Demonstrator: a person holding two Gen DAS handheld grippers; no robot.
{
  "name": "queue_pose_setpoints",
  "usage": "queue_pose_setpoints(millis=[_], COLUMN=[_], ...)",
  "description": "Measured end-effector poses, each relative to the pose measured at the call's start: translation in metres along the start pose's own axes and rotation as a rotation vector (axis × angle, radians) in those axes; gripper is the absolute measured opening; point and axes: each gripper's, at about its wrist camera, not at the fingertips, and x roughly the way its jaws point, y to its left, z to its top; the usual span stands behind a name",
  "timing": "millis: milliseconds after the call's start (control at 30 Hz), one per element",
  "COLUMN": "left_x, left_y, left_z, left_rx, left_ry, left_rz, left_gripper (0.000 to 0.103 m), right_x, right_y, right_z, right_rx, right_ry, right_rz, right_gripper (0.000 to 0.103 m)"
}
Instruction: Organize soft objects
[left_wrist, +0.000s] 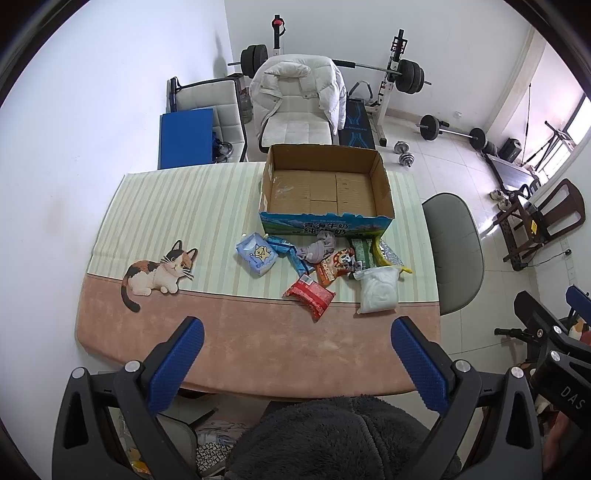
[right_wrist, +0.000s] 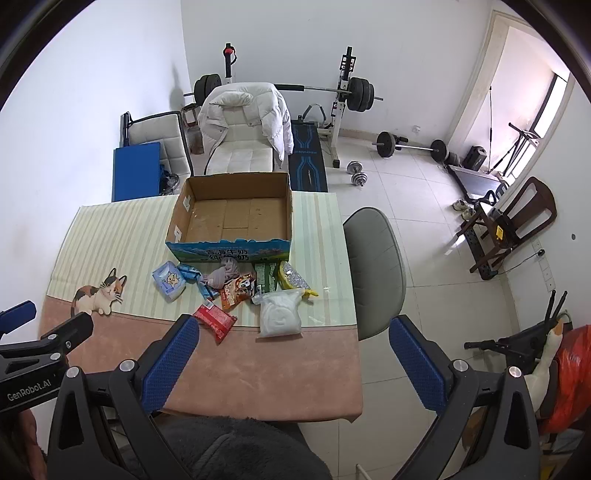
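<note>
An empty cardboard box (left_wrist: 325, 184) (right_wrist: 236, 218) stands at the far side of the table. In front of it lies a heap of soft packets: a light blue tissue pack (left_wrist: 256, 254) (right_wrist: 169, 280), a grey cloth (left_wrist: 320, 248) (right_wrist: 223, 275), an orange snack bag (left_wrist: 334, 267) (right_wrist: 238, 290), a red packet (left_wrist: 309, 295) (right_wrist: 215, 319) and a clear bag of white stuff (left_wrist: 378, 290) (right_wrist: 280, 314). My left gripper (left_wrist: 297, 341) hangs open above the near table edge. My right gripper (right_wrist: 293, 343) is open too, over the table's near right corner. Neither holds anything.
The table (left_wrist: 258, 343) wears a striped and pink cloth with a cat picture (left_wrist: 159, 273). A grey-green chair (left_wrist: 456, 251) (right_wrist: 375, 269) stands at its right side. Behind are a white chair with a jacket (left_wrist: 299, 99), weight bench and dumbbells. A dark fleece garment (left_wrist: 332, 439) fills the bottom.
</note>
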Motion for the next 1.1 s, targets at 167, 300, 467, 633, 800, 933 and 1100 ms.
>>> queue_pose_setpoints(millis=[167, 300, 467, 633, 800, 933, 1100], left_x=[-0.001, -0.004, -0.005, -0.009, -0.014, -0.015, -0.015], left_y=[0.003, 0.005, 0.006, 0.005, 0.002, 0.001, 0.000], left_z=[0.001, -0.001, 0.000, -0.001, -0.002, -0.003, -0.004], left_rx=[0.000, -0.004, -0.004, -0.002, -0.004, -0.003, -0.004], left_ry=[-0.003, -0.012, -0.011, -0.016, -0.028, -0.029, -0.030], left_rz=[0.003, 0.006, 0.003, 0.003, 0.009, 0.010, 0.010], left_gripper=[0.103, 0.103, 0.103, 0.103, 0.103, 0.103, 0.103], right_x=[0.003, 0.000, 0.002, 0.001, -0.001, -0.001, -0.004], right_y=[0.003, 0.003, 0.003, 0.003, 0.002, 0.002, 0.000], right_z=[-0.002, -0.004, -0.004, -0.004, -0.004, -0.003, -0.001], right_rx=[-0.005, -0.008, -0.010, -0.011, -0.012, -0.012, -0.012], right_ry=[0.001, -0.005, -0.004, -0.008, -0.012, -0.011, -0.012], right_rz=[0.003, 0.005, 0.007, 0.006, 0.007, 0.008, 0.011], right_gripper=[0.103, 0.103, 0.103, 0.103, 0.103, 0.103, 0.103])
